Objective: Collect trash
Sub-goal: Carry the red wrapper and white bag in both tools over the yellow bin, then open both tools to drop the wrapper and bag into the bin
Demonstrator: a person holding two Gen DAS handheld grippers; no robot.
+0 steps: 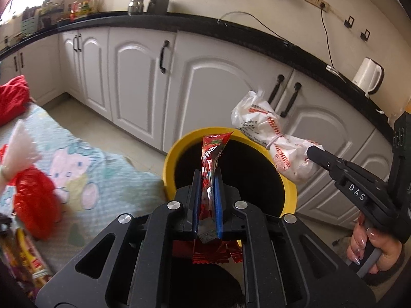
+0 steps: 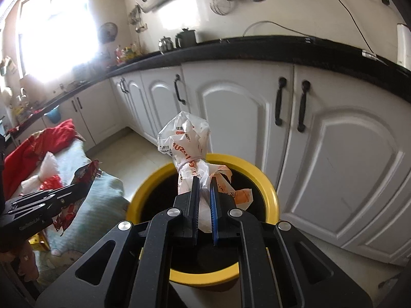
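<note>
The red wrapper (image 1: 209, 177) sits pinched between the closed fingers of the left gripper (image 1: 207, 179), held above the dark mouth of the yellow bin (image 1: 170, 159), with its crinkled tail hanging below the jaws. The white bag (image 2: 187, 151), tied at the neck with a band, is clamped in the right gripper (image 2: 204, 187), also over the bin (image 2: 267, 179). Judging by this, both pieces have been carried to the bin and only the release is left for them. More trash seems to remain on the patterned cloth (image 1: 108, 169) beside the bin: a red bag (image 1: 33, 202) with a clear twisted top, and some wrappers (image 1: 28, 259) at the lower left edge. A red cloth (image 1: 11, 97) lies farther back; whether that counts as trash I cannot tell. The inside of the bin is black in both views, so what is already in it is hidden. The wrappers at the frame edge are cut off and blurred.
</note>
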